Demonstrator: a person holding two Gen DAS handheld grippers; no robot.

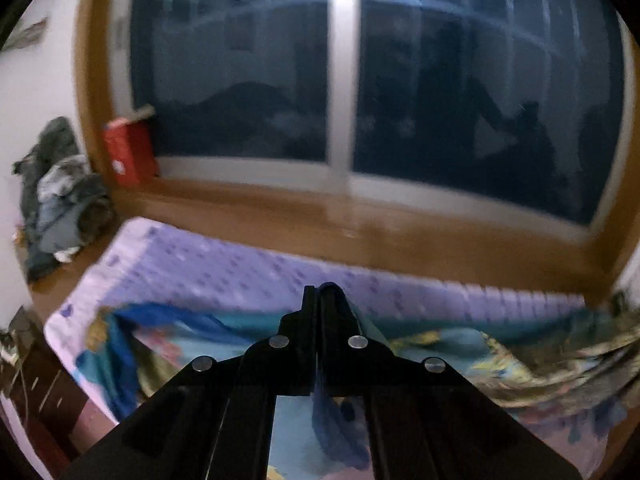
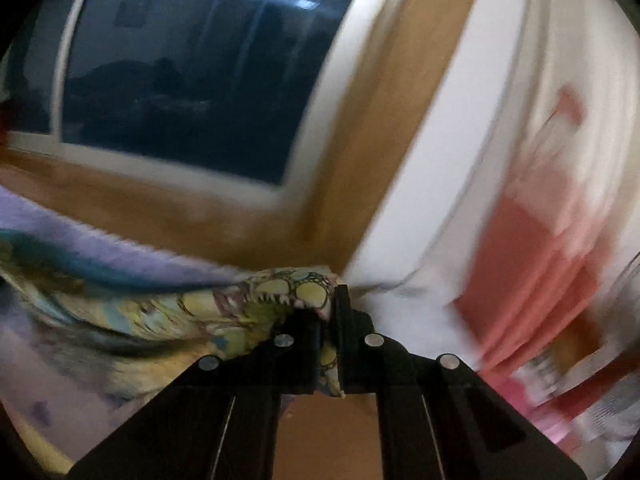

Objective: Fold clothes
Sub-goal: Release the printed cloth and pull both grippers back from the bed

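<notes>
Dark window [image 1: 344,80] with brown wooden frame and sill fills the background; white wall seen at 9 o'clock in the left view, white curtain [image 2: 520,140] with red patches at 3 o'clock in the right view. Below it, a lilac patterned mattress [image 1: 280,268] is laid across the floor. A heap of grey-blue clothes [image 1: 60,196] is piled at 9 o'clock, with a red box [image 1: 128,152] propped beside it on the sill.

Task item: a colourful printed garment [image 1: 460,360], spread over the mattress and held off it at two points.

Left gripper [image 1: 320,292]: jaws together, clamped on a blue edge of the garment, cloth hanging at 6 o'clock. Right gripper [image 2: 330,300]: jaws together, pinched on a yellow-patterned corner, cloth trailing toward 9 o'clock.

Key relation, judged: the long axis of the garment is run between the two grippers, 9-to-3 across the mattress; slack is visible between them. Both ends are gripped, so neither hand is nearer. Heavy blur, so exact grip depth cannot be told.
</notes>
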